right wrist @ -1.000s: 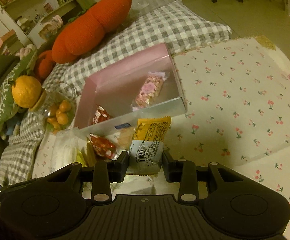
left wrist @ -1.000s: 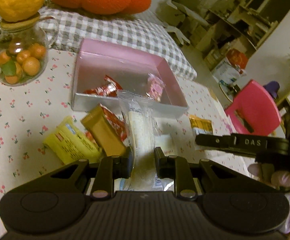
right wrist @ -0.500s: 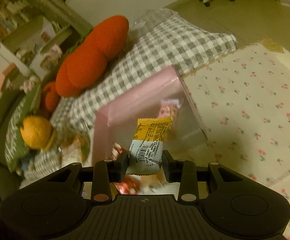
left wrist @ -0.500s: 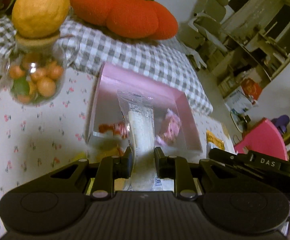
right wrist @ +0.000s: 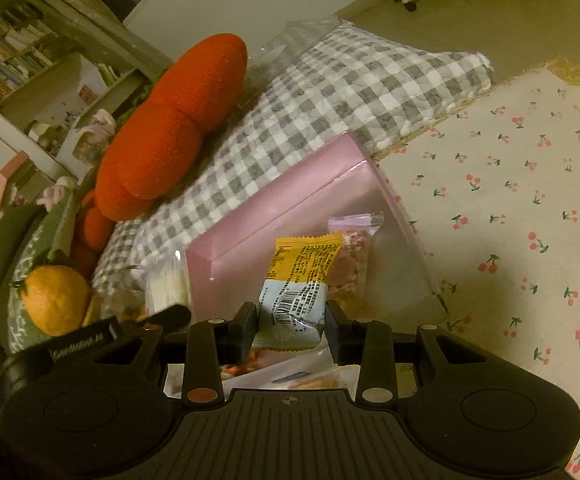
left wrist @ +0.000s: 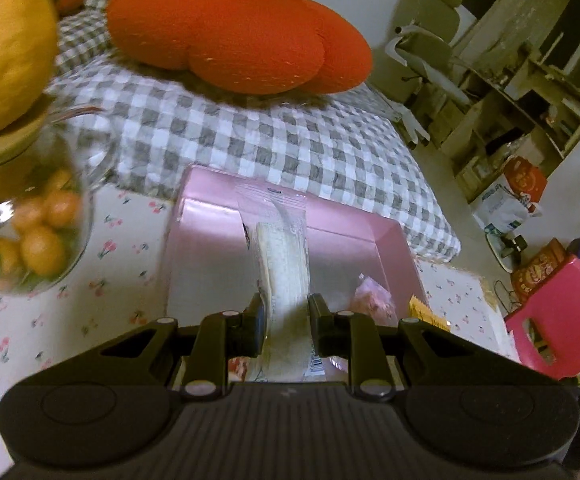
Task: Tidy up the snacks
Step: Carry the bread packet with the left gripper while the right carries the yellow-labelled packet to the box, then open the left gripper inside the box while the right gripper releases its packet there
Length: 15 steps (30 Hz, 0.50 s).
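Left wrist view looks down past the left gripper (left wrist: 284,320), whose jaws are clamped on a clear-wrapped white snack bar (left wrist: 284,256); the bar sticks out forward over the open pink box (left wrist: 393,240), its far end reaching across to the box's back wall. Inside the box, to the right of the bar, lies a pink snack packet (left wrist: 371,300), and the corner of a yellow wrapper shows at the box's right side. To the left of the box a glass jar of small orange fruits (left wrist: 30,236) stands on the cherry-print tablecloth (left wrist: 122,288), with a large yellow citrus (left wrist: 6,48) sitting on its lid. Behind the box lie a grey checked cushion (left wrist: 250,136) and, on it, an orange pumpkin-shaped pillow (left wrist: 234,32). Right wrist view shows the right gripper (right wrist: 291,324) gripping a yellow and pale blue snack packet (right wrist: 297,284) with a barcode, held above the near part of the pink box (right wrist: 274,208). The pink snack packet (right wrist: 351,256) lies in the box just beyond and to the right of it. At the lower left edge the left gripper's dark finger and its white bar are partly visible beside the box's left wall.
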### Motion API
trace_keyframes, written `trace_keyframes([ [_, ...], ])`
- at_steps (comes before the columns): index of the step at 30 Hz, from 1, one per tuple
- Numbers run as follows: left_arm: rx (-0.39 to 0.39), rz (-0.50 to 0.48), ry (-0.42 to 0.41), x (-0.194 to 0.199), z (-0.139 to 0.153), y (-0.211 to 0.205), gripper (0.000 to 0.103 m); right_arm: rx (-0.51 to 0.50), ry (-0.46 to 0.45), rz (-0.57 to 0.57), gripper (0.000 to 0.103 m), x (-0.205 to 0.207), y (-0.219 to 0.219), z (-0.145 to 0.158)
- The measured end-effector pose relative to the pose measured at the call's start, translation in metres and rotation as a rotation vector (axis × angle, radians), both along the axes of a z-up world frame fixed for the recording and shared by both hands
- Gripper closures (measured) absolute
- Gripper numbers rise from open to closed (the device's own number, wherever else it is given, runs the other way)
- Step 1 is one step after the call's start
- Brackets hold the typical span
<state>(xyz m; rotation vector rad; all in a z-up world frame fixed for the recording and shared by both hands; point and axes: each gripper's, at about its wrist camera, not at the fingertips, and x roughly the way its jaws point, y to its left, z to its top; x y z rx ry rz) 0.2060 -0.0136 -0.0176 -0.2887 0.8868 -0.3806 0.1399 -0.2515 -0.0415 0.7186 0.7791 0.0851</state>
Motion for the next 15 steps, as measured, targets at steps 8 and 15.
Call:
trace_keyframes([
  [8,0.008,0.002,-0.010,0.015,-0.016,-0.008,0.082,-0.060,0.016,-0.012,0.067,0.006,-0.003,-0.007],
  [15,0.031,0.013,-0.047,0.012,-0.016,-0.006,0.071,-0.065,0.021,-0.037,0.064,0.006,-0.007,-0.009],
])
